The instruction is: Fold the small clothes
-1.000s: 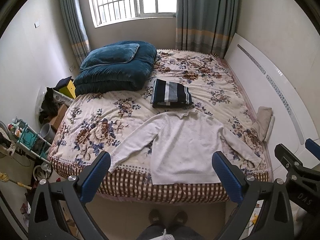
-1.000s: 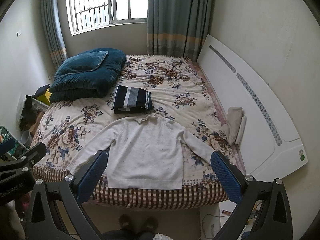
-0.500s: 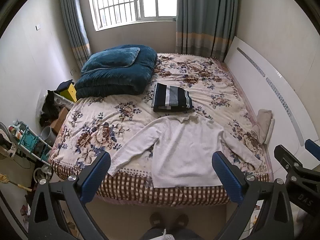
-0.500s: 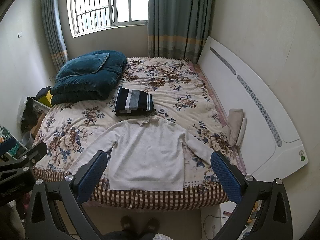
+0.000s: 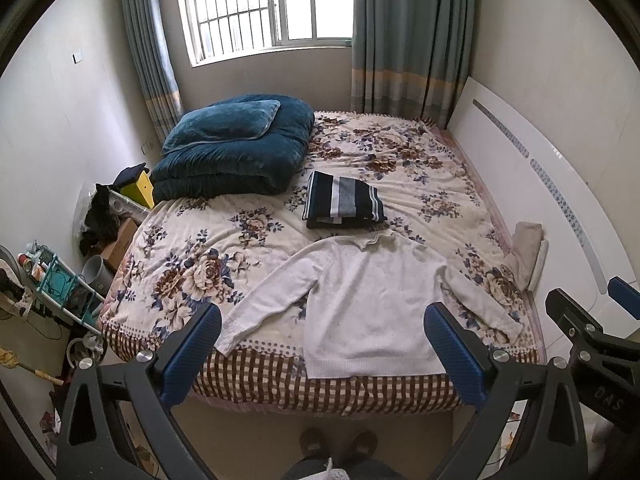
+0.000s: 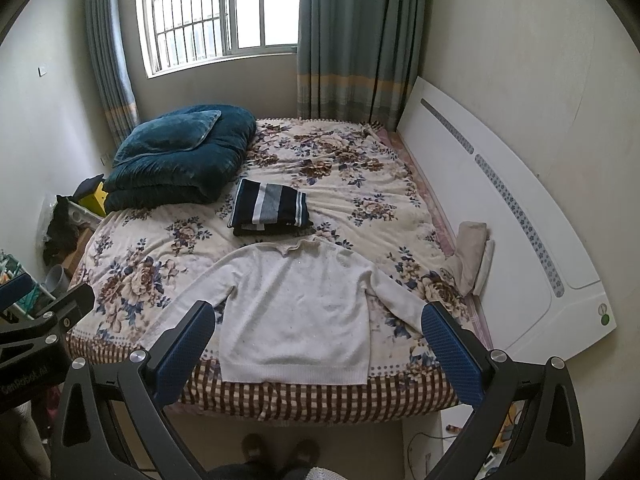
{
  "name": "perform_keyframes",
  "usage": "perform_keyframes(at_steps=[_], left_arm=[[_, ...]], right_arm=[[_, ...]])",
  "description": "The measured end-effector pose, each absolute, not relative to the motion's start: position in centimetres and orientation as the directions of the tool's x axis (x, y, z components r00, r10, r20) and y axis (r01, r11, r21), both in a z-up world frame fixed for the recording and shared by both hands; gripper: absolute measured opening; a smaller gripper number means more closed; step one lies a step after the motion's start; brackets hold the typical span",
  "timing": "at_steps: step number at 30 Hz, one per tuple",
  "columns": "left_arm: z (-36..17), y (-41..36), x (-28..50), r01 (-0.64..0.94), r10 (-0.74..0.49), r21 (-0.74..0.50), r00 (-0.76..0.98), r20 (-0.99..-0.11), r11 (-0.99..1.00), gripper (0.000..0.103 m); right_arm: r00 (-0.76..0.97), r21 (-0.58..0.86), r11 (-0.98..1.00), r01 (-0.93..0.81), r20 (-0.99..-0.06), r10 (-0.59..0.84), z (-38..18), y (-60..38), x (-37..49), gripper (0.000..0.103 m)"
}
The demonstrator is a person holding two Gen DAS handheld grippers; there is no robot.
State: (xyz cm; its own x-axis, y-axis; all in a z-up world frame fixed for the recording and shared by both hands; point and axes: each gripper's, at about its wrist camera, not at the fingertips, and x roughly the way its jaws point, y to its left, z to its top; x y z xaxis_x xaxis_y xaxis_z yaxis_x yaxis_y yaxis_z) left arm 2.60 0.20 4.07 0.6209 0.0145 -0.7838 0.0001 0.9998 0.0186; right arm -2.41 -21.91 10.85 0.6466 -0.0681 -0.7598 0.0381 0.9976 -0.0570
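Above the sweater (image 5: 372, 300) the way down is free from the bed's foot, while the striped fold (image 5: 343, 200) lies just beyond its collar, the blue quilt (image 5: 232, 152) blocks the far left corner, and the headboard (image 6: 516, 232) walls the right side.

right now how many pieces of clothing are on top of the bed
2: the white sweater spread flat at the near edge, and the folded striped garment just behind its collar. The beige bundle beside the headboard may be more.
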Motion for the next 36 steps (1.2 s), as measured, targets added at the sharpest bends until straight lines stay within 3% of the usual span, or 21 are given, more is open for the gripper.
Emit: perform_keyframes(at_steps=[29, 36], left_arm=[[4.7, 1.2, 2.4, 0.007, 0.004, 0.011, 0.639, -0.769, 1.0, 0.103], [1.1, 1.6, 5.4, 0.002, 0.024, 0.033, 0.649, -0.761, 0.999, 0.103]], right_arm=[[0.653, -0.049, 0.998, 0.038, -0.755, -0.062, 11.4, -21.4, -2.2, 0.103], [0.62, 0.003, 0.991, 0.134, -0.78, -0.082, 10.3, -22.8, 1.0, 0.103]])
